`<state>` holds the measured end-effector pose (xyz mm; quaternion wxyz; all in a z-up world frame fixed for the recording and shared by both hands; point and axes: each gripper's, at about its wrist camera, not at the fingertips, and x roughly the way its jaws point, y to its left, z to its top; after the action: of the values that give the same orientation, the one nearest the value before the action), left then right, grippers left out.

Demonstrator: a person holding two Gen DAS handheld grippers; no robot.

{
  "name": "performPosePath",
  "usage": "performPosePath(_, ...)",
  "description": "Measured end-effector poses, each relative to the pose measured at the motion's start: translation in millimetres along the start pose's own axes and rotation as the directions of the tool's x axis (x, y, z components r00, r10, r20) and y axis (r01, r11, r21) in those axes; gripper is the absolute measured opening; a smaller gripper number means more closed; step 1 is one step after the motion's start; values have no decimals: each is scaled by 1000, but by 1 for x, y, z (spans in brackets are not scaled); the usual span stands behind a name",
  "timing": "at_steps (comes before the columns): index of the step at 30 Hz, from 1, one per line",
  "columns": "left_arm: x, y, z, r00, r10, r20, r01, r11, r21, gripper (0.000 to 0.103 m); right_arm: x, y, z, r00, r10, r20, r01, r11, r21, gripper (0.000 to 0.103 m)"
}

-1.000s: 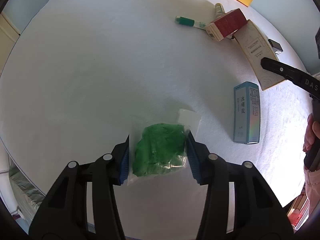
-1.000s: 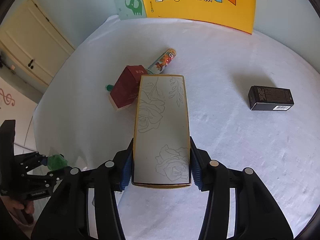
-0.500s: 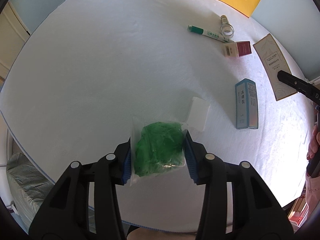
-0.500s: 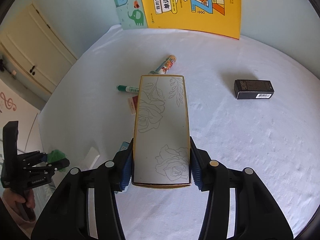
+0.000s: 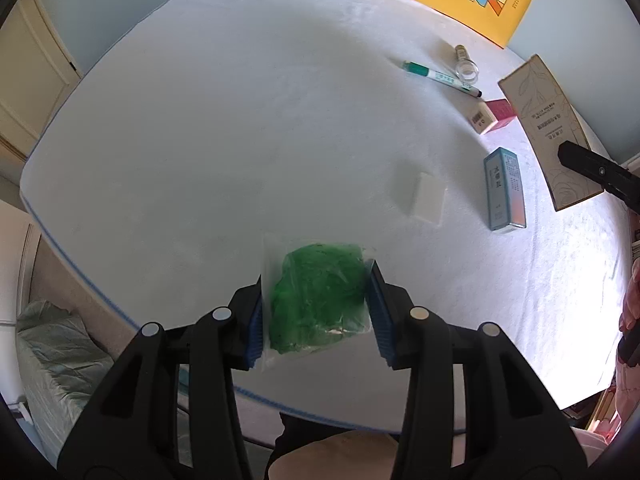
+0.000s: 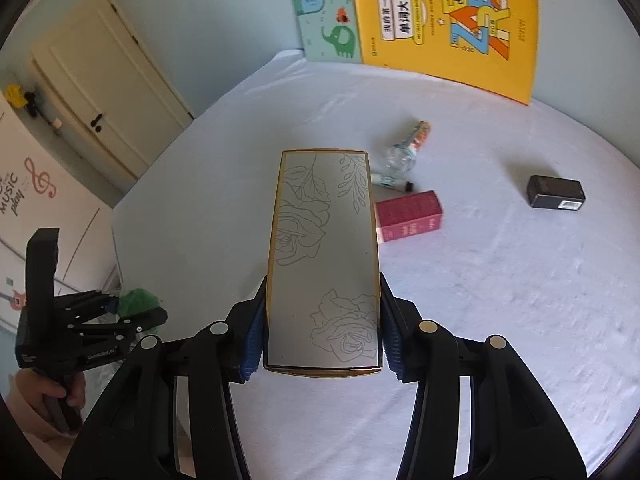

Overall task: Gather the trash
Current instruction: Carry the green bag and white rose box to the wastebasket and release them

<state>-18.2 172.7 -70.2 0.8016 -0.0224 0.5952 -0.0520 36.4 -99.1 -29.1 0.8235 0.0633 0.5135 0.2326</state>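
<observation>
- The yellow book (image 6: 448, 28) shows large letters "ZAB" and Chinese title "我的第一本单词大书".
- The wall poster (image 6: 24, 188) reads "MUSIC play".
- The left gripper (image 6: 132, 312) body carries "GenRobot.AI", small and partly unclear.

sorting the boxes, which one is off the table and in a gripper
The long grey rose-print box, clamped in the right gripper. The red box, black box and light blue box lie on the table.

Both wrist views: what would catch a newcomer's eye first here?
The bright green stuff in a clear bag, clamped in the left tongs above the table's near edge. Next, the tall rose-patterned box gripped in the right tongs, and the yellow book leaning against the far wall.
</observation>
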Motion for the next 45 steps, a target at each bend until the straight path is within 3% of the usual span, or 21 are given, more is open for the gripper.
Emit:
performPosePath(10, -18, 54, -27, 999, 46, 18, -45, 996, -81, 41, 29, 84, 7, 994, 98, -45, -103, 988, -117, 49)
performPosePath(21, -33, 126, -64, 994, 103, 18, -97, 969, -225, 41, 65, 180, 8, 974, 179, -135, -210, 940, -270, 49)
performPosePath(32, -47, 197, -120, 986, 164, -2, -151, 900, -410, 41, 99, 281, 3, 933, 249, -258, -341, 840, -422, 49)
performPosePath(45, -60, 257, -190, 979, 200, -45, -188, 793, -580, 41, 126, 386, -33, 859, 287, -425, -495, 679, -542, 49)
